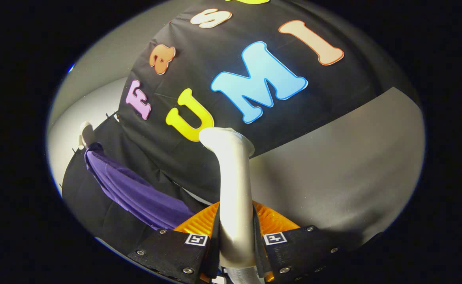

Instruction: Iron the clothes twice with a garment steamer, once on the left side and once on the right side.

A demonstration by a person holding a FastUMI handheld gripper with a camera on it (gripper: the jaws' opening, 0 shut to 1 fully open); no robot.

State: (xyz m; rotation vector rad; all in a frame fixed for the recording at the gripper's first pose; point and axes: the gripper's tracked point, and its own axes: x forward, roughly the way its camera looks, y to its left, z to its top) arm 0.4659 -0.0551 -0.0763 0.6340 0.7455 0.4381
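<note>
far to the left of the fingers, a pale hanger end (84, 130) pokes out against the light wall (96, 71), and a purple garment (136, 193) hangs from it, draped in long folds in front of a black cloth (199, 157). the lower part of the garment runs down toward the left finger and passes behind it; whether it touches that finger cannot be told.

in the middle, the hand-held gripper (235, 236) is closed on the garment steamer (233, 189): both fingers press against its pale handle from either side, with ribbed orange pads (199, 223) flanking it. the handle rises straight ahead from between the fingers and ends in a bent, flattened head that points toward the left, set against the black cloth. the head is well apart from the purple garment.

to the right of the steamer, beyond the right finger, lies a plain grey surface (333, 173), shadowed near the finger.
</note>
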